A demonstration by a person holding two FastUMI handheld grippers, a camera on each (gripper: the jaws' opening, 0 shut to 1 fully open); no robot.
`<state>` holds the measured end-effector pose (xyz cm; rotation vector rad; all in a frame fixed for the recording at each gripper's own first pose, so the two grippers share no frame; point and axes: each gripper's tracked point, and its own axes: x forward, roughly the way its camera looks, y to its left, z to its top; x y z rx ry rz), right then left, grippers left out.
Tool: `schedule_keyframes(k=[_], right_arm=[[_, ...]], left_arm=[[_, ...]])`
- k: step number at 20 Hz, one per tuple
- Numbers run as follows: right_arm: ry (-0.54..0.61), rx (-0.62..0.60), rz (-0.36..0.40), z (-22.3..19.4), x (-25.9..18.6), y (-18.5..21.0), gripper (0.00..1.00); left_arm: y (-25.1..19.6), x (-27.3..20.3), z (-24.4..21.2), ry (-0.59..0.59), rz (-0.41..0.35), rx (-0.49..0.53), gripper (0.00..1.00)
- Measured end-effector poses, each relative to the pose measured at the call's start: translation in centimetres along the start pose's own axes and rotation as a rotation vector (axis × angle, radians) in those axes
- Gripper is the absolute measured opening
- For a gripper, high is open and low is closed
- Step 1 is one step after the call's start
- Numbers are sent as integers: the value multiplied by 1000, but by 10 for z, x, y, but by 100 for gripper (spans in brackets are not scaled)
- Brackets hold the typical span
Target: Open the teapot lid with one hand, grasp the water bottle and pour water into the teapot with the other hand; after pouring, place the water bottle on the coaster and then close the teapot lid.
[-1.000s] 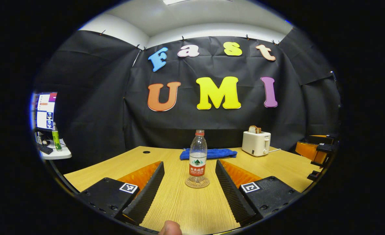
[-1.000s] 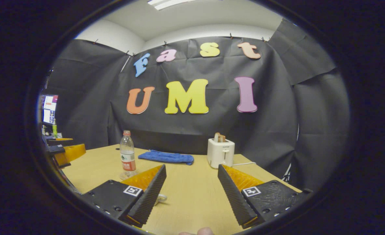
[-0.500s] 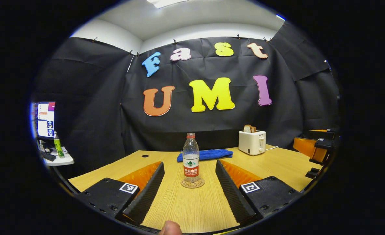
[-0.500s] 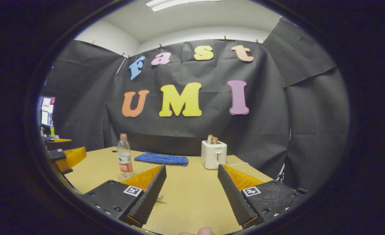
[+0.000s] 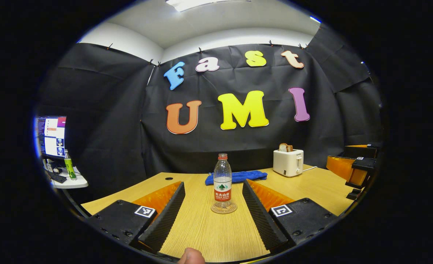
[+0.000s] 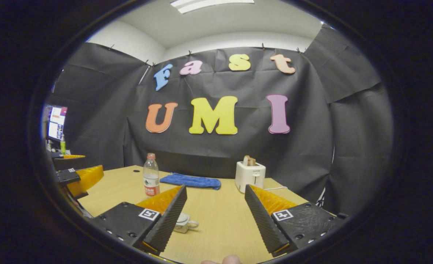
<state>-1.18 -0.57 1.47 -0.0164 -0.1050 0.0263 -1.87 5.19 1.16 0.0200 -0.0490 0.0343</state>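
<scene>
In the left gripper view, the left tool [image 5: 213,205] hangs above the wooden desk [image 5: 209,234] with its fingers spread wide, gripping nothing. The water bottle [image 5: 222,181] stands upright on a round coaster [image 5: 224,209] ahead, framed between the fingers but clear of both. In the right gripper view, the right tool [image 6: 215,212] is likewise wide apart and empty, and the white teapot [image 6: 183,222] sits on the desk just beside its left finger, partly hidden. A blue cloth [image 6: 191,180] and a white toaster [image 6: 250,175] lie farther back.
</scene>
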Motion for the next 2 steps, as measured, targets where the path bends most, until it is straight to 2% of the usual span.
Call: schedule_keyframes(k=[2], right_arm=[[-4, -5, 3, 3, -3, 4, 97]], left_arm=[[2, -2, 3, -12, 7, -2, 98]])
